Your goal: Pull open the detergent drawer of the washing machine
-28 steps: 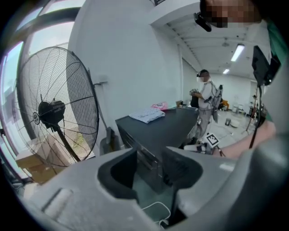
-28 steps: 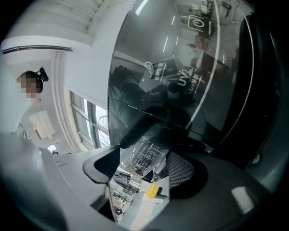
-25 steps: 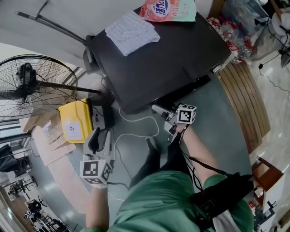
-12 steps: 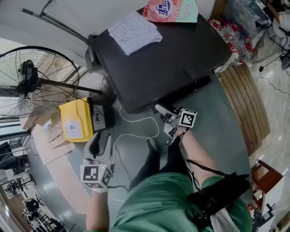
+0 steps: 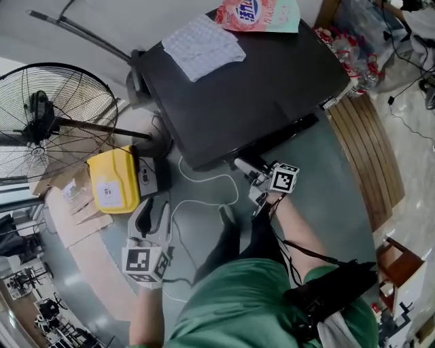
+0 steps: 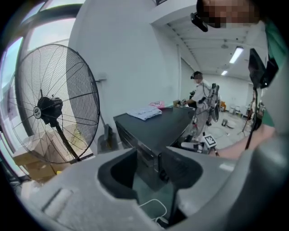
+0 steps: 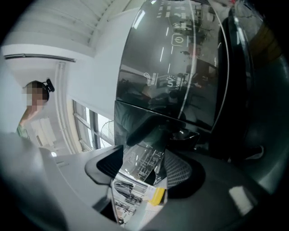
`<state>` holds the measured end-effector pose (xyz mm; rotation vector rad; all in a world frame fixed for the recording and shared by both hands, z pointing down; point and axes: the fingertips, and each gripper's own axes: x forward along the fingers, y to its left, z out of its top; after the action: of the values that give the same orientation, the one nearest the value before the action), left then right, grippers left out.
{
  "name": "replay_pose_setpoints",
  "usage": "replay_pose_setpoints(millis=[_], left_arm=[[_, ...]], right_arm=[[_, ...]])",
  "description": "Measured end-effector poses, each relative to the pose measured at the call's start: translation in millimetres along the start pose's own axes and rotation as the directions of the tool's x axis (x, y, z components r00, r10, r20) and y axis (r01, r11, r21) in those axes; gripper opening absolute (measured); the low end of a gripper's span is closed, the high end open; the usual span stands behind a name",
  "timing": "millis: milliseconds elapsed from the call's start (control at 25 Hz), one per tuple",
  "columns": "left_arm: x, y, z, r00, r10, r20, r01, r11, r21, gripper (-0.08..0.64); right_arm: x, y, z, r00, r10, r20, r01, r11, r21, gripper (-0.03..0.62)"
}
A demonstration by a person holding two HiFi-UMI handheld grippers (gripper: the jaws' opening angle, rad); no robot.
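Observation:
The black washing machine (image 5: 251, 88) is seen from above. My right gripper (image 5: 243, 165) reaches its front upper corner, where the detergent drawer is. In the right gripper view the drawer's glossy front (image 7: 141, 168) fills the gap between the two pads. The jaws of the right gripper (image 7: 145, 155) have just been closing on it and now look pressed against it. My left gripper (image 5: 151, 207) hangs over the floor to the machine's left. In its own view the left gripper (image 6: 146, 169) is open and empty, with the washing machine (image 6: 153, 128) beyond it.
A folded white cloth (image 5: 204, 46) and a pink detergent bag (image 5: 258, 13) lie on the machine's top. A big floor fan (image 5: 47, 119), a yellow box (image 5: 109, 183) and a white cable (image 5: 204, 180) are on the floor at left. Wooden slats (image 5: 370, 149) run along the right.
The right gripper's marker cube has tipped slightly at the machine's front corner. The left gripper hangs about where it was.

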<state>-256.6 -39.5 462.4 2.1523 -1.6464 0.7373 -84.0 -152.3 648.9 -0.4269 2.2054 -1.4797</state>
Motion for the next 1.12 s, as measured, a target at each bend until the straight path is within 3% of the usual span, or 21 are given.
replay_pose_setpoints(millis=[120,600,1000,1080,1120], left_arm=[[3.5,1.1,-0.5,1.000,-0.005,-0.001,0.005,1.000,0.001,0.167],[4.5,-5.6,-6.9,1.000,-0.018,-0.018,0.018,1.000,-0.005,0.167],[-5.5,-11.9,-15.4,0.999,-0.005,-0.052,0.005,1.000,0.007,0.163],[-6.4,-9.7,-18.1,0.998,-0.004,-0.055,0.004,1.000,0.003,0.163],[-5.8,-8.2,-19.9,0.998,-0.005,-0.056,0.005,1.000,0.000,0.161]], right_arm=[[3.4,-4.4,-0.9,0.999,-0.017,-0.045,0.015,0.999,-0.045,0.275],[6.8,-1.3,0.7,0.998,0.030,-0.056,-0.030,1.000,0.010,0.287],[-3.7,2.1,-0.2,0.999,0.052,0.015,-0.052,0.998,0.033,0.270],[-13.8,6.0,-5.3,0.999,0.052,0.004,-0.052,0.999,0.016,0.206],[-19.5,8.3,-9.8,0.999,0.045,-0.004,-0.045,0.999,0.008,0.206]])
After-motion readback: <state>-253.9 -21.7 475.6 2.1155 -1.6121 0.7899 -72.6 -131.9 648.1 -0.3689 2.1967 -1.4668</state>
